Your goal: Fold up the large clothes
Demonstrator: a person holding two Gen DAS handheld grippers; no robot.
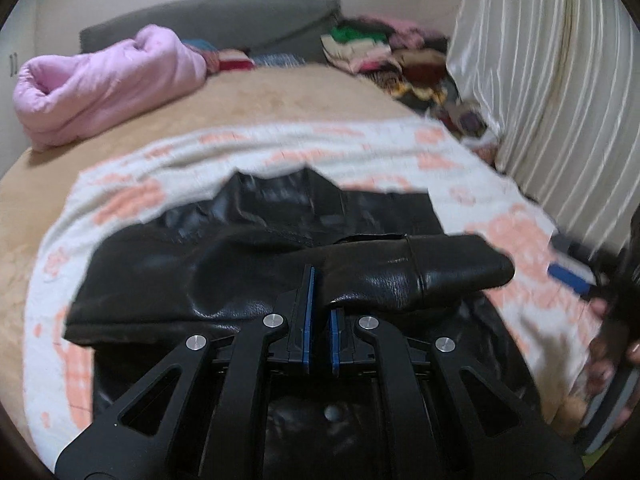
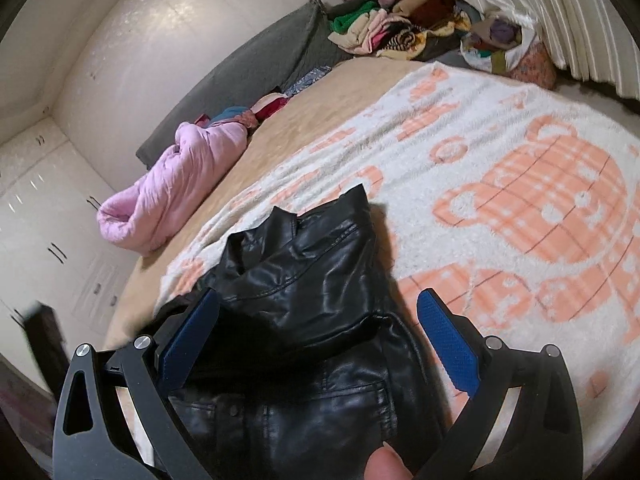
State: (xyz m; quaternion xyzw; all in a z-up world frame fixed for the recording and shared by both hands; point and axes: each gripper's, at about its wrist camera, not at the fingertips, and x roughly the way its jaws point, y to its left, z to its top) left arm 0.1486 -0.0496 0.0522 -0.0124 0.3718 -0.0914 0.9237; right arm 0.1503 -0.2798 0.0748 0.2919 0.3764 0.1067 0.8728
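A black leather jacket [image 1: 248, 240] lies on a white and orange blanket [image 1: 360, 148] on the bed. My left gripper [image 1: 320, 304] is shut on the jacket's sleeve [image 1: 420, 272], which is held raised across the jacket body toward the right. In the right wrist view the jacket [image 2: 312, 288] lies collar away from me, and my right gripper [image 2: 320, 324] is open and hovers over its upper part, one blue pad [image 2: 188, 344] on each side. The right gripper also shows at the right edge of the left wrist view [image 1: 572, 280].
A rolled pink quilt [image 1: 104, 84] lies at the far left of the bed. A pile of mixed clothes [image 2: 404, 28] sits at the far corner by a grey headboard [image 2: 248, 76]. A pleated white curtain [image 1: 560, 80] hangs on the right. White cabinets [image 2: 44, 216] stand left.
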